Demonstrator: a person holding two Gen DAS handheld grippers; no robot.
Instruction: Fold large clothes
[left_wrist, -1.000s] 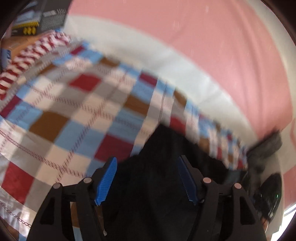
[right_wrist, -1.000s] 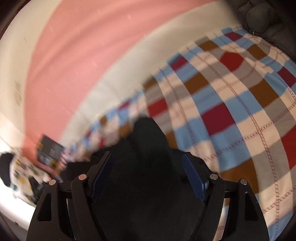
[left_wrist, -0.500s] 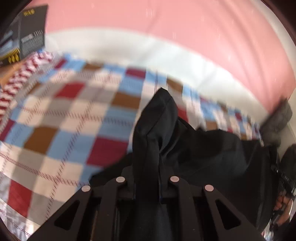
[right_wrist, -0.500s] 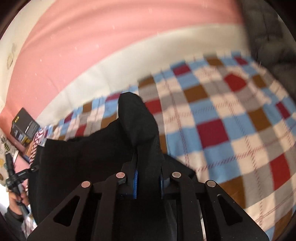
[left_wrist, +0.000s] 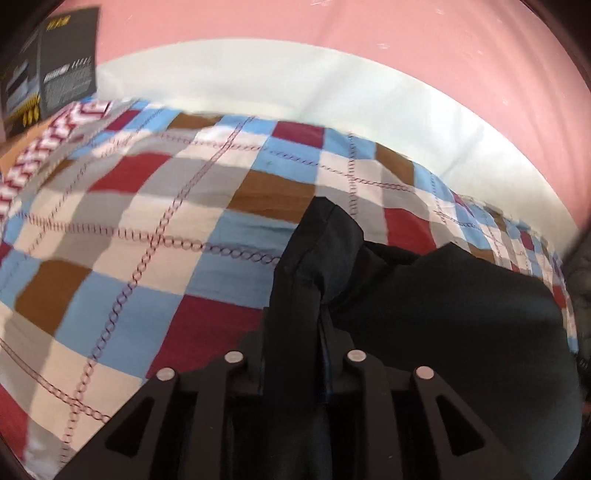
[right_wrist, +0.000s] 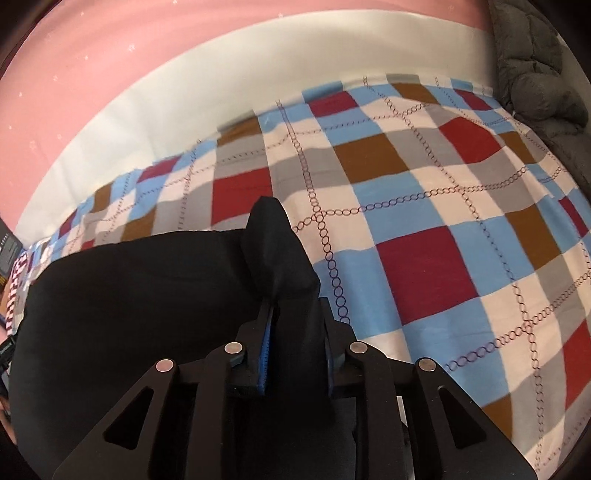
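Left gripper (left_wrist: 293, 354) clamped on a bunched corner of the black garment (left_wrist: 443, 325); the fold pokes up past my fingers and the rest of the cloth spreads off to the right over the checkered bedsheet (left_wrist: 147, 229). Right gripper (right_wrist: 295, 347) likewise pinched tight on another corner of the black garment (right_wrist: 129, 314), blue pads (right_wrist: 264, 354) pressed against the fabric, a nub of cloth sticking out ahead, the bulk of it hanging to the left. I see the checkered bedsheet (right_wrist: 424, 221) under both views, plaid in red, blue, brown and grey. Pink wall (left_wrist: 332, 26) behind, white band below it. Dark box (left_wrist: 55, 74) top left in left view; grey quilted blanket (right_wrist: 535, 81) top right in right view.
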